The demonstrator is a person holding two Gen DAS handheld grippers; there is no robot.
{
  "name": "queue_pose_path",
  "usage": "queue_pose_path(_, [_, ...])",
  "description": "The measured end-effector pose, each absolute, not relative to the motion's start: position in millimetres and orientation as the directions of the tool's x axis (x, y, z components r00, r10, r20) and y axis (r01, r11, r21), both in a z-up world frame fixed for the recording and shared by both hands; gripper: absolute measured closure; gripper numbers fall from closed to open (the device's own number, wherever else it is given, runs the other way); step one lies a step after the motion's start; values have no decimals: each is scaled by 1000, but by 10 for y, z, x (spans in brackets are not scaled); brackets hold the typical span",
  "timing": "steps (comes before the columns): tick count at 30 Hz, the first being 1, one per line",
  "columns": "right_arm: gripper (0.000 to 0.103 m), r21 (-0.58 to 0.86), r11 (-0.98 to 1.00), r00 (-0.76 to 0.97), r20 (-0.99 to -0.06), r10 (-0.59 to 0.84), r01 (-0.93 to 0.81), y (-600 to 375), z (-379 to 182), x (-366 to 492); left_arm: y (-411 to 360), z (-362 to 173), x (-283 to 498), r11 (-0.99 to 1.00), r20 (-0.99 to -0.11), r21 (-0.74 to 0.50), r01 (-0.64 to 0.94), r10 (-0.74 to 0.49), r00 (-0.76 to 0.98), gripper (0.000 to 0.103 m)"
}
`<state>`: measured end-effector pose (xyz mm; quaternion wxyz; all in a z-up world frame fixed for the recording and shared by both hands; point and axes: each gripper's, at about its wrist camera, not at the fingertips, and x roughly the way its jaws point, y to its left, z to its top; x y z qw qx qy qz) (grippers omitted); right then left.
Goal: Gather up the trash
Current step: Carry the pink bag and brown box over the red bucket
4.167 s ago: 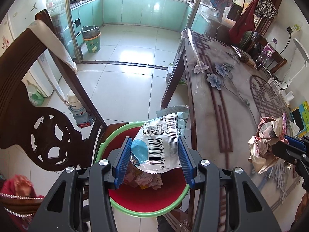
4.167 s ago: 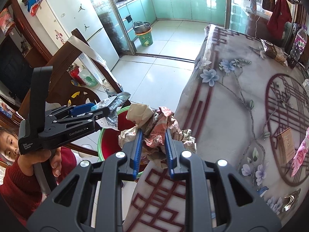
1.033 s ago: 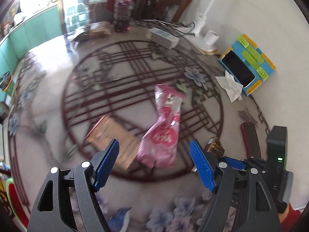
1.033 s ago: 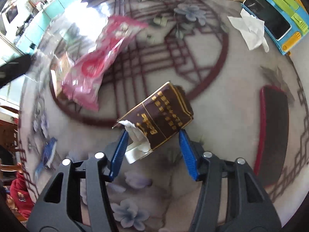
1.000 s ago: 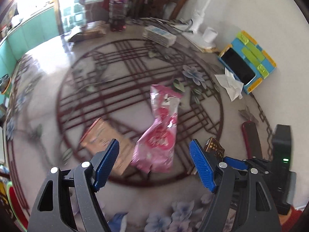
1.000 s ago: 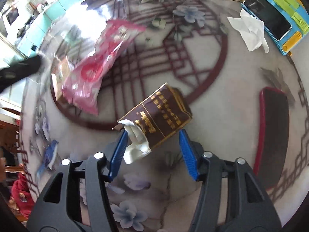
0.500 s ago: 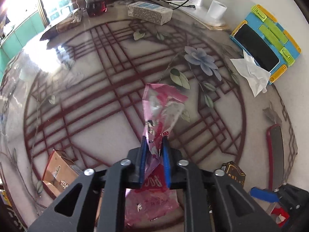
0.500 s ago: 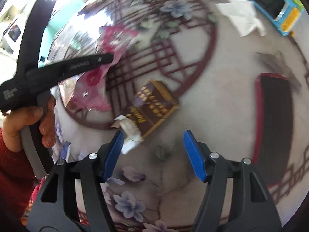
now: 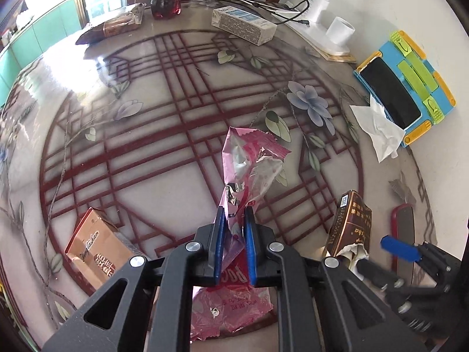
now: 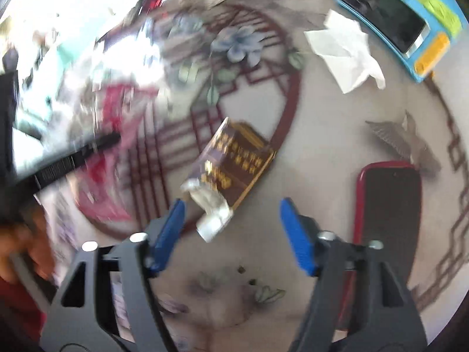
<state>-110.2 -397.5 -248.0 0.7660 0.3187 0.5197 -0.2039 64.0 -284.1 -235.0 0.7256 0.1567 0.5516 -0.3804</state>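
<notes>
Now that your left gripper (image 9: 233, 220) has clamped down on the pink wrapper (image 9: 249, 170), where a second ago it hung wide open above it, that piece counts as secured. The pinch sits mid-length; the wrapper's torn top stands up past the pads and its tail lies flat on the desk (image 9: 164, 187) under the gripper. Your right gripper (image 10: 231, 231) holds nothing: its jaws are opening, and they straddle the torn foil end of the brown cigarette pack (image 10: 234, 164), clear of both pads. The pack lies on the desk just beside the red phone (image 10: 387, 205), so keep the pads off that. My read: lift the wrapper, close on the pack. A tan carton (image 9: 96, 249) and a crumpled tissue (image 9: 378, 126) remain.
</notes>
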Motion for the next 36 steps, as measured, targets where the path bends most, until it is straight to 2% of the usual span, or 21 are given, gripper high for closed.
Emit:
queue_pose_path(7, [36, 296, 664, 367, -930, 35, 687, -4091, -2566, -965, -2825, -2245, 629, 662, -910, -187, 725, -395, 125, 92])
queue_pose_path(10, [46, 268, 694, 360, -933, 13, 668, -4058, -2640, -864, -2796, -2203, 598, 664, -906, -199, 720, -405, 123, 92])
queue_pose_path(11, [53, 252, 707, 354, -935, 3, 661, -4023, -2638, -819, -2787, -2188, 581, 663, -905, -200, 721, -407, 124, 92])
queue_pose_path(14, [62, 233, 746, 353, -936, -3, 624, -3981, -2630, -704, -2761, -2151, 547, 660, -902, -192, 726, -410, 134, 92])
queue_pose_path(17, [63, 268, 755, 384, -923, 24, 598, -3952, -2570, -694, -2712, -2112, 517, 664, -899, -192, 723, -415, 141, 92])
queue_pose_path(29, [62, 235, 782, 484, -870, -96, 577, -3921, -1994, -894, -2549, -1800, 358, 656, -870, -168, 736, -450, 203, 92])
queue_pose_path(36, [62, 234, 816, 515, -852, -91, 529, -3764, -1789, -869, -2398, -1695, 287, 659, -861, -165, 734, -459, 218, 92])
